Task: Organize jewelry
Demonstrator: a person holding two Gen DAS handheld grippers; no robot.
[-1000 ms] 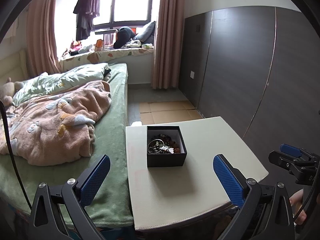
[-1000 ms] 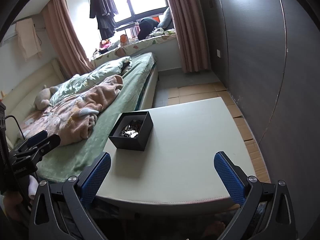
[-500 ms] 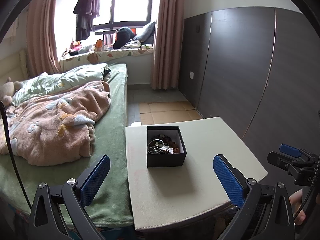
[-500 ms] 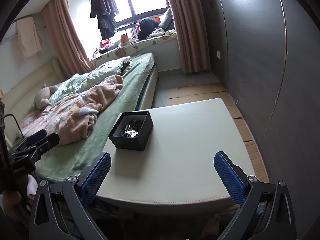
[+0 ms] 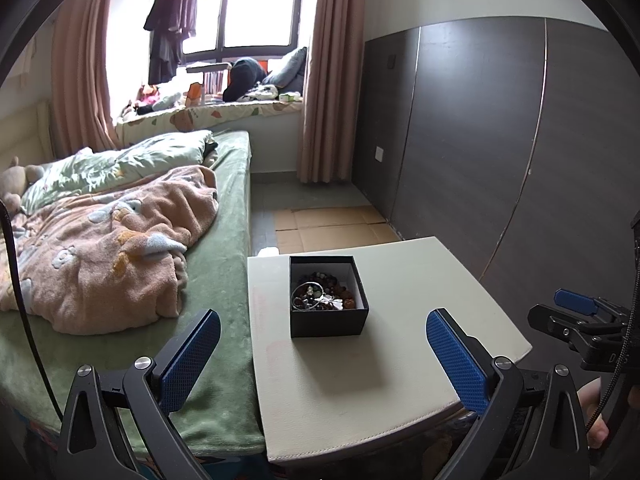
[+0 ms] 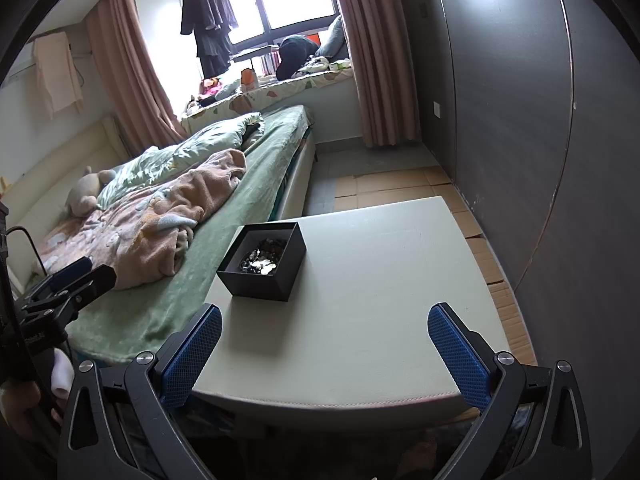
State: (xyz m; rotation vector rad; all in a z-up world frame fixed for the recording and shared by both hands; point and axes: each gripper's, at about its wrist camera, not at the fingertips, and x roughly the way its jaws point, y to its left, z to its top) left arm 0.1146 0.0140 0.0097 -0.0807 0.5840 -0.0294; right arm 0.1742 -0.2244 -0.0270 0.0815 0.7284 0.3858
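A small black open box [image 5: 329, 322] stands on a pale table [image 5: 360, 392], toward its left side. It holds a tangle of jewelry [image 5: 323, 292]: beaded bracelets and a silver ring. The box also shows in the right wrist view [image 6: 260, 280] with the jewelry [image 6: 262, 258] inside. My left gripper [image 5: 322, 356] is open and empty, held back above the table's near edge, in line with the box. My right gripper [image 6: 326, 354] is open and empty, above the near edge, to the right of the box.
A bed [image 5: 224, 280] with a green sheet and a pink blanket [image 5: 108, 240] touches the table's left side. A dark wardrobe wall [image 5: 500, 140] runs along the right. Cardboard sheets [image 5: 328, 224] lie on the floor beyond the table.
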